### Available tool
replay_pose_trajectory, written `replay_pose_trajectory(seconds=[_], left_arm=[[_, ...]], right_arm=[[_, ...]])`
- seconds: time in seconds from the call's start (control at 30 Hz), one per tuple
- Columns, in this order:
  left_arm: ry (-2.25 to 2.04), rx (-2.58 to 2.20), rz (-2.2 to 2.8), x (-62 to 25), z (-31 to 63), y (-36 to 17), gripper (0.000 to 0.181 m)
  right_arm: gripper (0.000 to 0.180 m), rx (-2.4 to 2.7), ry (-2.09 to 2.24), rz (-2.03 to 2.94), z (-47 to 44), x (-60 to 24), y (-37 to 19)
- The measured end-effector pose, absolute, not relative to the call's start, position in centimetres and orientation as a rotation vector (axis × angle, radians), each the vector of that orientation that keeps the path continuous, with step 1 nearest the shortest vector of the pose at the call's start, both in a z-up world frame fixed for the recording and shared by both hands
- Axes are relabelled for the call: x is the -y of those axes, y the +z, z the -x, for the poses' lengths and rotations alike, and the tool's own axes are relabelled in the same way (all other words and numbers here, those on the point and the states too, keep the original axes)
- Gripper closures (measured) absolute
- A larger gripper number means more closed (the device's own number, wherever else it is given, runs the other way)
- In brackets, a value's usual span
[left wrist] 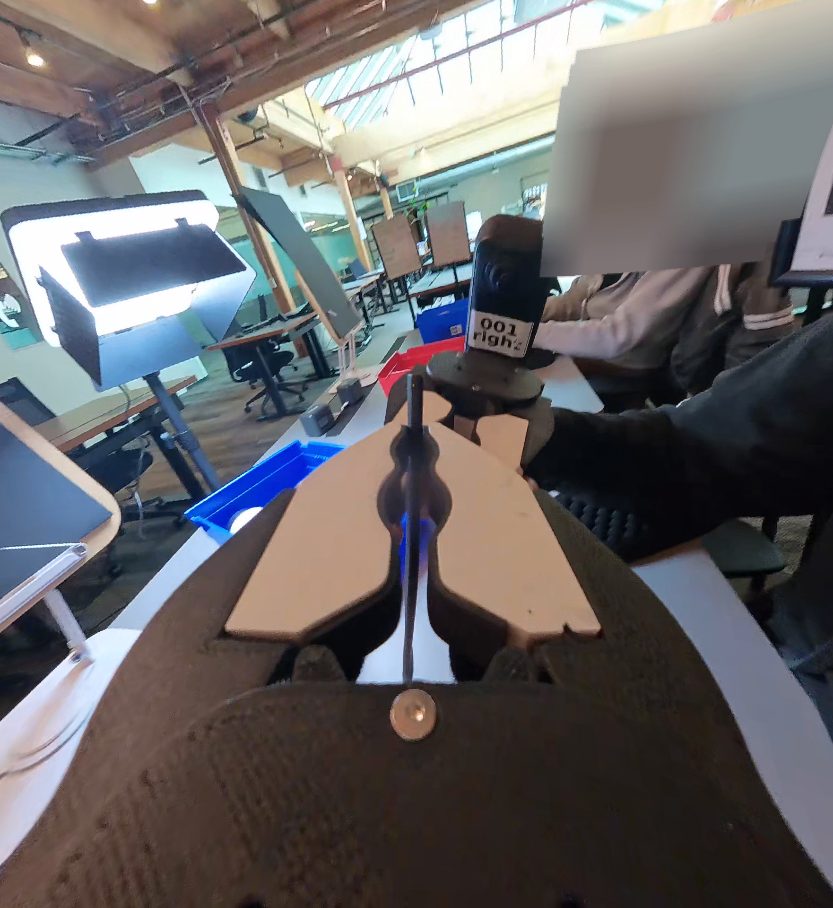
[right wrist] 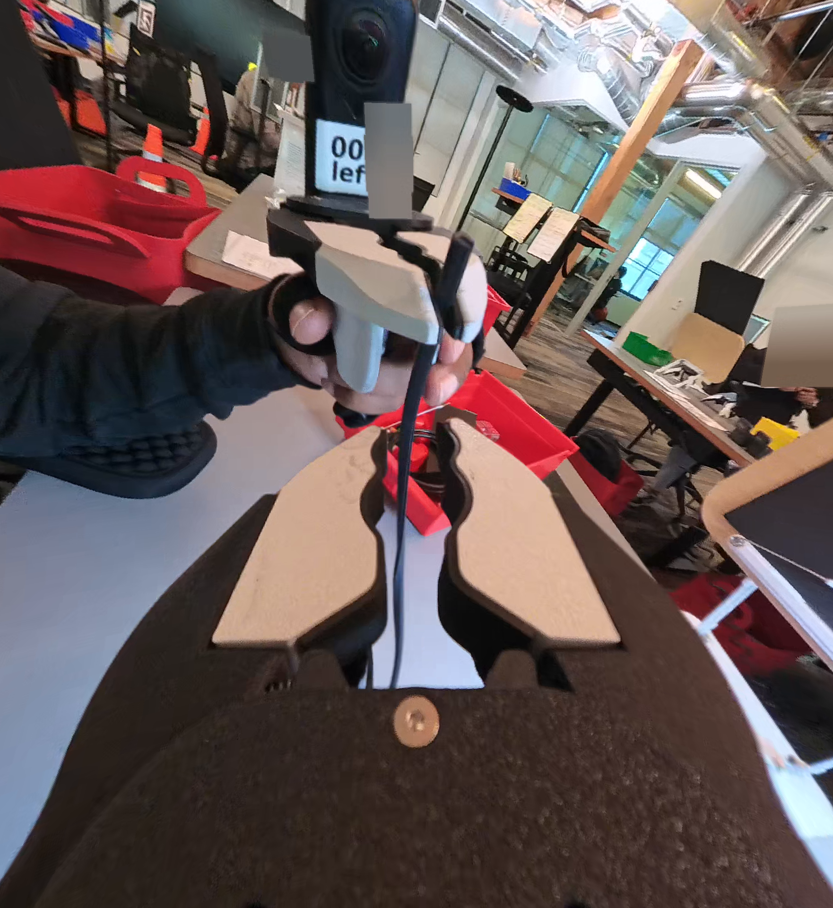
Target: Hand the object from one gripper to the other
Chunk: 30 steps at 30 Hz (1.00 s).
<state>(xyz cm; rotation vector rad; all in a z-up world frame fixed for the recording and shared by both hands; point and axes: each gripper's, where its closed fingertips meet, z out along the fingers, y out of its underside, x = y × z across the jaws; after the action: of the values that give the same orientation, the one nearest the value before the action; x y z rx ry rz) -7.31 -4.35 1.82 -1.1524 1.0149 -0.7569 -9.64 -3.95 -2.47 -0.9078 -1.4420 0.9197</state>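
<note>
A thin black cable [left wrist: 414, 398] is the object. My left gripper [left wrist: 412, 431] is shut on it, and the cable runs on between the pads toward the camera. In the right wrist view the left gripper [right wrist: 446, 314] is held in a gloved hand and pinches the cable's thicker top end. From there the cable [right wrist: 400, 540] hangs down between the fingers of my right gripper [right wrist: 413, 430]. The right gripper is open, with a pad on each side of the cable and a gap to both. In the left wrist view the right gripper [left wrist: 468, 425] sits just beyond my left fingertips.
The grippers are above a white table [right wrist: 110, 540]. A red bin [right wrist: 513, 432] lies under the right fingertips, and a blue bin [left wrist: 267, 481] is at the table's left edge. A red basket [right wrist: 85, 231] stands behind. A tilted black board [right wrist: 807, 521] and a lit light panel [left wrist: 124, 275] flank the table.
</note>
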Motion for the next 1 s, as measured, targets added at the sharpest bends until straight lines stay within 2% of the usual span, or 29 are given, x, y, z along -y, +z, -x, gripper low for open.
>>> replay_pose_trajectory(seconds=[0.23,0.33,0.5,0.7,0.77,0.87,0.97,1.0], left_arm=[[-0.856,-0.994,1.143,4.5,6.5,1.7,0.176],[-0.916,-0.976,1.162,4.1,6.3,1.2,0.176],[-0.949,-0.937,1.192,3.4,6.4,0.9,0.176],[-0.999,-0.993,1.22,3.4,7.1,0.0,0.15],[-1.009,-1.026,1.245,3.4,7.0,-0.8,0.146],[-0.959,-1.082,1.281,3.3,6.1,-2.2,0.152],[-0.897,-1.094,1.265,3.3,5.5,-2.4,0.174],[-0.908,-1.096,1.272,3.3,5.4,-2.4,0.176]], right_arm=[[0.161,1.374,1.044,0.941,9.8,4.3,-1.5],[0.17,1.345,1.095,0.939,9.8,4.3,-1.2],[0.174,1.337,1.114,0.989,9.6,3.7,-1.2],[0.174,1.286,1.218,0.974,8.1,3.6,0.7],[0.174,1.268,1.284,0.966,7.5,3.9,1.6],[0.175,1.258,1.332,0.956,7.1,4.2,2.1],[0.174,1.262,1.322,0.975,7.2,3.8,1.8],[0.174,1.255,1.337,0.976,7.2,3.8,1.9]])
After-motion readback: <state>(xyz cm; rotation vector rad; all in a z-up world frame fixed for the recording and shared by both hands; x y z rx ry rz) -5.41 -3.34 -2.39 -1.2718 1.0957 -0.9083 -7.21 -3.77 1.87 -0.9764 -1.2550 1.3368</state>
